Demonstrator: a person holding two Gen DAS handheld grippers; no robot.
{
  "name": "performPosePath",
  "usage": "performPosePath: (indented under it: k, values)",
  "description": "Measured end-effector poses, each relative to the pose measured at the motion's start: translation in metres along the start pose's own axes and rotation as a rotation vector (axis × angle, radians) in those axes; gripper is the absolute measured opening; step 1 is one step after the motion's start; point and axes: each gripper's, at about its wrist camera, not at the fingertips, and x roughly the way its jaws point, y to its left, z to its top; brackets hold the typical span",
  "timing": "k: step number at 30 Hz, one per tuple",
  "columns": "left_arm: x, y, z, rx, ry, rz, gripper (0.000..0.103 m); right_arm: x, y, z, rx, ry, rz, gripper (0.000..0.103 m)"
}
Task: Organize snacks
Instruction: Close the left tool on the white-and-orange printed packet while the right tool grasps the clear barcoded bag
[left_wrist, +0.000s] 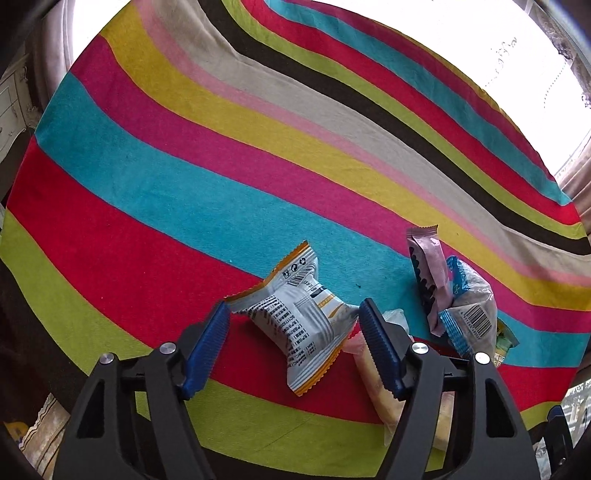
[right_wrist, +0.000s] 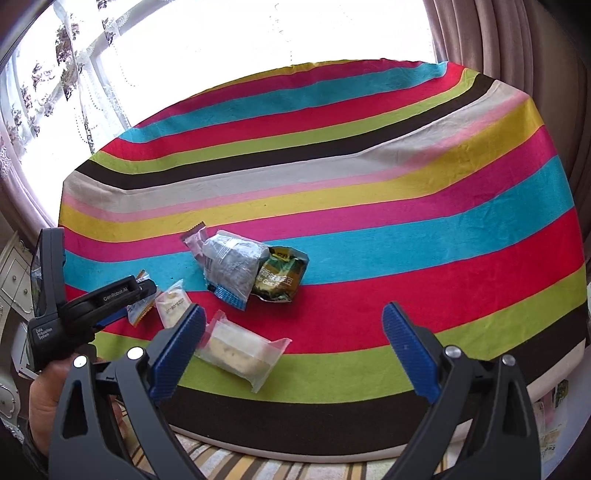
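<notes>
A white and orange snack packet (left_wrist: 299, 321) lies on the striped tablecloth (left_wrist: 184, 177), between the blue fingers of my left gripper (left_wrist: 291, 314), which is open around it; contact is unclear. A clear-wrapped cake (left_wrist: 376, 384) lies beside the right finger. A pink packet (left_wrist: 428, 273) and a blue and grey packet (left_wrist: 469, 306) lie further right. In the right wrist view, my right gripper (right_wrist: 293, 314) is open and empty above the near table edge. A clear-wrapped cake (right_wrist: 240, 350) lies by its left finger. The left gripper (right_wrist: 122, 291) shows at the left.
A dark green packet (right_wrist: 282, 277) sits against the blue and grey packet (right_wrist: 232, 266) and the pink packet (right_wrist: 197, 238) mid-table. Another clear packet (right_wrist: 171, 302) lies near the left gripper. Windows and curtains (right_wrist: 498, 33) ring the table. A white cabinet (right_wrist: 14, 280) stands at the left.
</notes>
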Motion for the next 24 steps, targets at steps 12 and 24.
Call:
performPosePath:
  k: [12, 24]
  values:
    - [-0.002, -0.009, -0.007, 0.077, -0.073, 0.072, 0.056, 0.052, 0.040, 0.023, 0.051, 0.058, 0.039, 0.097]
    - [-0.005, 0.001, -0.009, 0.039, -0.094, 0.034, 0.044, 0.111, 0.055, 0.035, 0.058, 0.138, -0.013, 0.074]
